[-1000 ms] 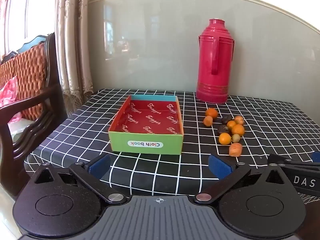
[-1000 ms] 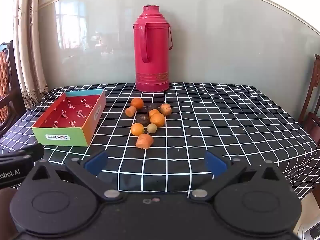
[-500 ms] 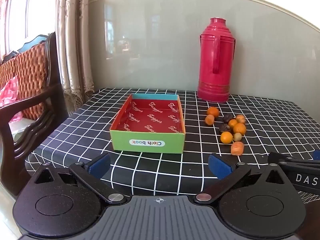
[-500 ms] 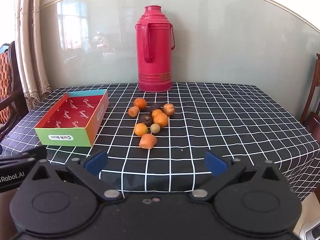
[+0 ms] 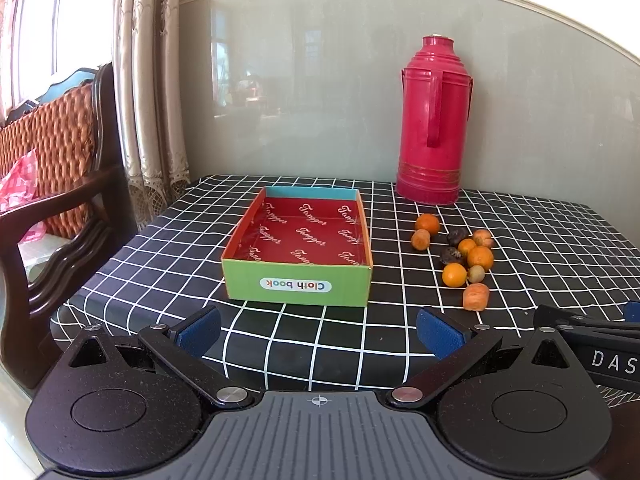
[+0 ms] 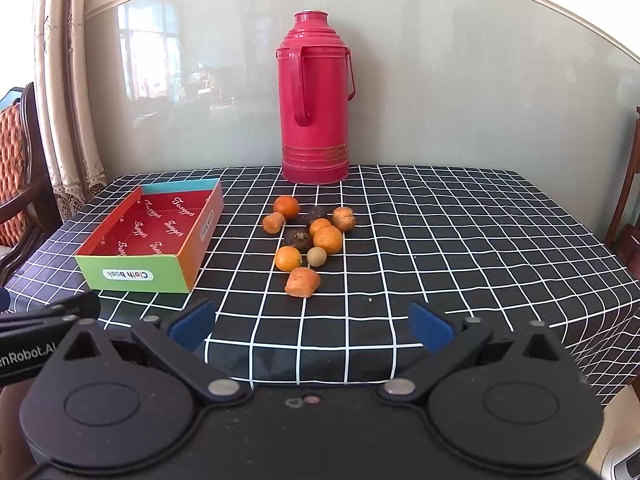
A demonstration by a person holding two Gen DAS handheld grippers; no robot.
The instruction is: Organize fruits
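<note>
two wrist cameras look across a table covered in a black cloth with white grid lines (image 6: 440, 240). toward the left sits a shallow cardboard box (image 6: 132, 274) with a green front wall labelled "cloth book" and a red printed floor; nothing lies inside it in either view. to its right, well apart from the box, a loose cluster of small fruits (image 6: 310, 236) rests on the cloth: several round orange ones, a few wrinkled orange-brown ones, a small greenish one (image 6: 316, 256) and two dark shrivelled ones. the nearest piece is a wrinkled orange fruit (image 6: 303, 281) at the front of the cluster. a tall red thermos (image 6: 316, 100) stands upright behind the fruits, against the wall. the left gripper (image 5: 318, 330) hangs before the table's near edge, facing the box, its blue-padded jaws spread wide and holding nothing. the right gripper (image 6: 310, 322) hangs beside it, facing the fruit cluster, jaws likewise spread wide with nothing between them. judging by this, the sorting has not begun: every fruit seems to remain on the cloth and the box awaits them all. some things are hard to make out: the dark fruits' kind cannot be told, fruits partly overlap so the exact count is uncertain, and the box's near inside corner is hidden behind its front wall. a wooden chair (image 5: 60, 200) is cut off at the left edge.
</note>
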